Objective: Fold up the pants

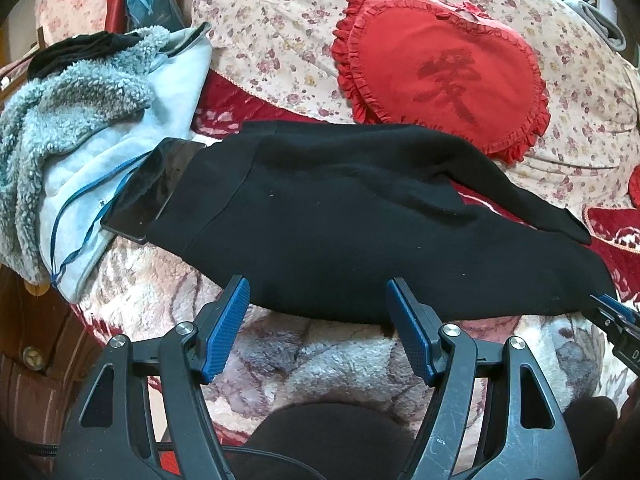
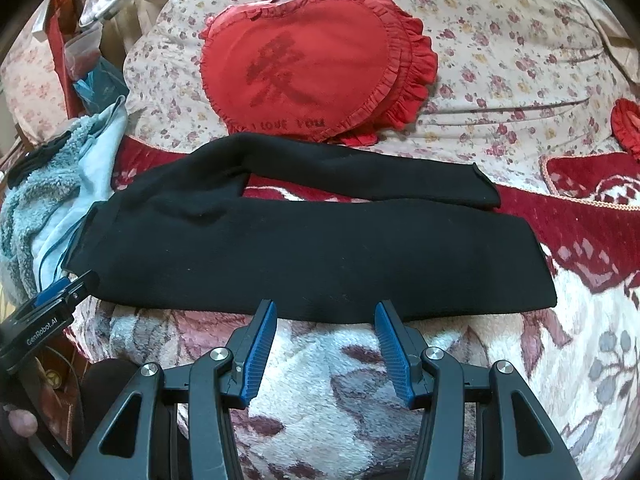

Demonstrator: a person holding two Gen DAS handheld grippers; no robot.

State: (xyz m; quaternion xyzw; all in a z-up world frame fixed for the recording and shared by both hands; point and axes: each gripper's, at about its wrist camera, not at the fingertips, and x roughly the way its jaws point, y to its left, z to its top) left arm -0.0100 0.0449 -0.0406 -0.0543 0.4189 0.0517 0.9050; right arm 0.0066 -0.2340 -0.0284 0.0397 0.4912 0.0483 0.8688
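Black pants (image 2: pixel 304 248): laid flat across a plush floral blanket (image 2: pixel 344 392) on the bed, waist to the left, two legs running right, the far leg splayed apart from the near one.
Left claw (image 1: pixel 318 328): spread wide, holding nothing, tips at the near hem by the waist end.
Right claw (image 2: pixel 326 344): spread wide, holding nothing, tips at the near leg's edge.
Smartphone (image 1: pixel 148 192): partly under the waistband, resting on a fleece-lined jacket (image 1: pixel 80 128).
Red heart cushion (image 2: pixel 312 64): on a floral quilt (image 2: pixel 500 40), just behind the far leg.
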